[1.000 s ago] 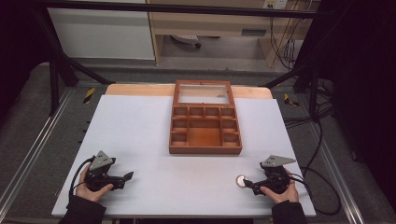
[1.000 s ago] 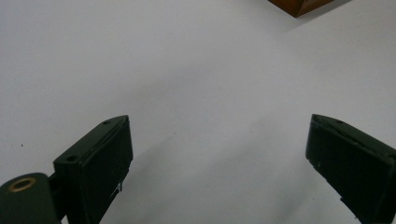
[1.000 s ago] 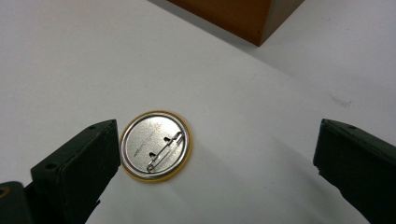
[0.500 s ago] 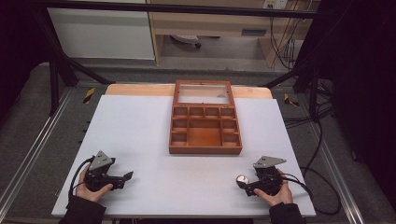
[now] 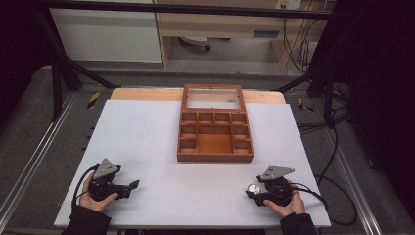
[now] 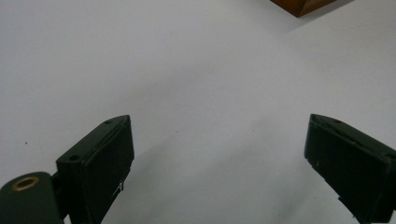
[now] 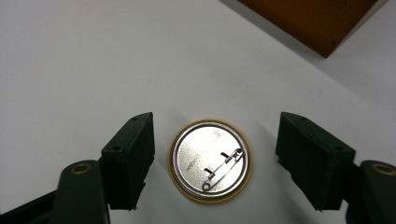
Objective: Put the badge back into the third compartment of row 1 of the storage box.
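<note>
The pin badge (image 7: 210, 161) lies face-down between the right gripper (image 7: 215, 158)'s closing jaws, untouched; pin runs diagonally.

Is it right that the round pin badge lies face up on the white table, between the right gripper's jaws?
Not quite. The pin badge lies face down: the right gripper view shows its metal back and safety pin. It does lie on the white table, between the right gripper's jaws, which have just been closing without touching it.

Grey floor (image 5: 39, 147), white cabinet (image 5: 107, 34) behind, black frame, dim surrounds.
</note>
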Tool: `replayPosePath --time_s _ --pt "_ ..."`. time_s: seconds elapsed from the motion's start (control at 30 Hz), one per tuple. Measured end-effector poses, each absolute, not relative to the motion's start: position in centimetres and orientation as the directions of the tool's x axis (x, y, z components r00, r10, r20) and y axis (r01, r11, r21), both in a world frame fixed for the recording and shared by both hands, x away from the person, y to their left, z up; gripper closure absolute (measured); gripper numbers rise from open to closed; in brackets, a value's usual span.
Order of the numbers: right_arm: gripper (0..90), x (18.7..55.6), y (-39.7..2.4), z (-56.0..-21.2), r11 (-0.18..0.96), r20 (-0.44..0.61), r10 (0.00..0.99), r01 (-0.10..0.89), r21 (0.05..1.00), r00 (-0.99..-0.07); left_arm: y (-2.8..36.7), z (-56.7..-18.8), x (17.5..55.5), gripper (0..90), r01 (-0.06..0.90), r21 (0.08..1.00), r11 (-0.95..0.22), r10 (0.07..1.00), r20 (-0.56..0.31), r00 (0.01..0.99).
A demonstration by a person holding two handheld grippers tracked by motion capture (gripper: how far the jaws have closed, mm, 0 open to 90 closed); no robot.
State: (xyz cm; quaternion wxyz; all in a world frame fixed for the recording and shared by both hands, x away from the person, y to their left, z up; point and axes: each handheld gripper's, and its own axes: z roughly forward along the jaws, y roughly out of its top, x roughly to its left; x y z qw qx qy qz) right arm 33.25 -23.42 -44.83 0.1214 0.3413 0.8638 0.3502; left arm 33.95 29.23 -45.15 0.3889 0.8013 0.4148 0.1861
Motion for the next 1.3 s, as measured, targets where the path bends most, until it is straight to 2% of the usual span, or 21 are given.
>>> replayPosePath --time_s 0.4,1.3 --pt "42.9 33.16 -23.41 -44.89 0.556 0.012 0.656 0.494 0.668 -0.755 29.22 -45.15 33.94 8.1 0.52 0.778 -0.354 0.809 -0.024 0.587" --pt "47.1 33.22 -23.51 -44.78 0.559 0.02 0.653 0.5 0.661 -0.757 29.19 -45.17 33.93 8.5 0.519 0.777 -0.358 0.807 -0.022 0.59"
